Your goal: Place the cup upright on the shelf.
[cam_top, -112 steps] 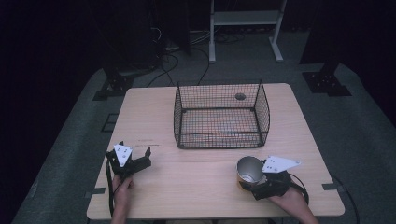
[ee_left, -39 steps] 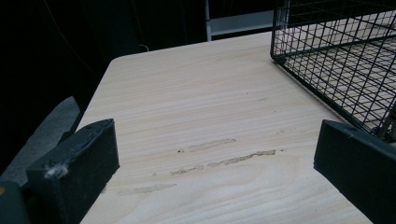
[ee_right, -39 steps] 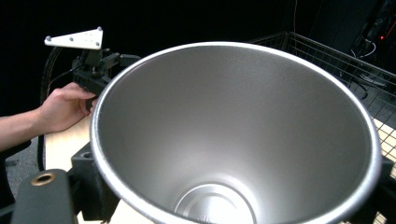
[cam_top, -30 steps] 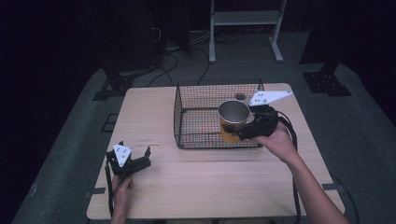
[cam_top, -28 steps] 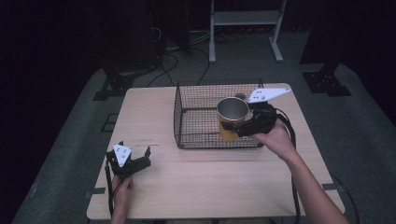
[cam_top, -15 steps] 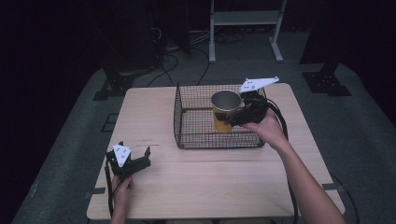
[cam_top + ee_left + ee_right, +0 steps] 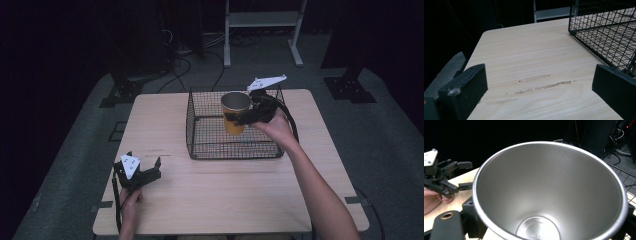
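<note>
Dark room, pale wooden table (image 7: 225, 200) with a black wire-mesh basket (image 7: 210, 150) at its far middle. Halfway done by the look of it: yellow tumbler with a silvery steel interior (image 7: 235, 112) gripped by the right gripper (image 7: 243, 116), jaws clamped on its wall, held above the basket's open top, not yet lowered or let go. Upright, mouth up, long axis near vertical with a slight lean. Left gripper (image 7: 140, 172) idle at the near left edge, jaws wide apart, holding nothing
</note>
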`<state>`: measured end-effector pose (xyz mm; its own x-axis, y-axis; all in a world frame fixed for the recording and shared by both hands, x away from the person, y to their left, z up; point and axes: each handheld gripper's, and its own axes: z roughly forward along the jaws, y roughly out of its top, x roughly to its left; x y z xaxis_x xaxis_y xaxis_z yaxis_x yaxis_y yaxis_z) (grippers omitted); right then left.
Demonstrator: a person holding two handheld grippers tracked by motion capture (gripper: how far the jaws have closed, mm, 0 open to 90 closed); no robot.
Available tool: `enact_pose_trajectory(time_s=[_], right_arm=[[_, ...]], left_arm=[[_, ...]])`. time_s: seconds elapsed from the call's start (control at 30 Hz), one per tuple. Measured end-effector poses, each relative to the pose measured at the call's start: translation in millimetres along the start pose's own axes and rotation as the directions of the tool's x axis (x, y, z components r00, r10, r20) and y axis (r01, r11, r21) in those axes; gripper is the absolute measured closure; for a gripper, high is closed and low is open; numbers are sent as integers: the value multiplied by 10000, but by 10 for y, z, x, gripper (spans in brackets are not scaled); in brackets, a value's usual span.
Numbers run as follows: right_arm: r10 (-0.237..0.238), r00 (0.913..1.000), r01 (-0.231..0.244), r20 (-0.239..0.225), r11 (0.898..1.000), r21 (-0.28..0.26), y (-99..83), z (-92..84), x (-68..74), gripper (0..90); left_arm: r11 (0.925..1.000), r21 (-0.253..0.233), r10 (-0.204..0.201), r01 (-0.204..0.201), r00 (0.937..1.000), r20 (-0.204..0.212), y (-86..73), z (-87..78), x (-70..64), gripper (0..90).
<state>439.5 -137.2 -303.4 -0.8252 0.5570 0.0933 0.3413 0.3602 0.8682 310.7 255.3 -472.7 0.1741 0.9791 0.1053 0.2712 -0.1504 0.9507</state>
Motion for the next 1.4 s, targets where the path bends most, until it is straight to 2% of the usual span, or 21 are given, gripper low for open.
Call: enact_pose_trajectory(time_s=[0.47, 0.63, 0.87, 1.07, 1.4], right_arm=[[339, 9990, -346, 293, 9991, 229, 40, 177, -235, 135], [366, 9988, -371, 335, 9992, 152, 66, 218, -272, 135], [475, 9983, -489, 340, 9979, 419, 77, 346, -356, 136], [454, 9983, -469, 365, 9980, 417, 116, 418, -392, 136], [787, 9962, -822, 362, 9907, 1086, -58, 685, -538, 136]], left_arm=[[10000, 4, -10, 10, 10000, 10, 0, -1, 1, 0], [10000, -3, -18, 18, 10000, 13, 0, -2, 1, 0], [10000, -11, -18, 18, 10000, 21, -1, -3, 1, 0], [10000, -12, -4, 4, 10000, 25, -1, -2, 1, 0], [10000, -32, -44, 44, 10000, 38, -2, -5, 4, 0]])
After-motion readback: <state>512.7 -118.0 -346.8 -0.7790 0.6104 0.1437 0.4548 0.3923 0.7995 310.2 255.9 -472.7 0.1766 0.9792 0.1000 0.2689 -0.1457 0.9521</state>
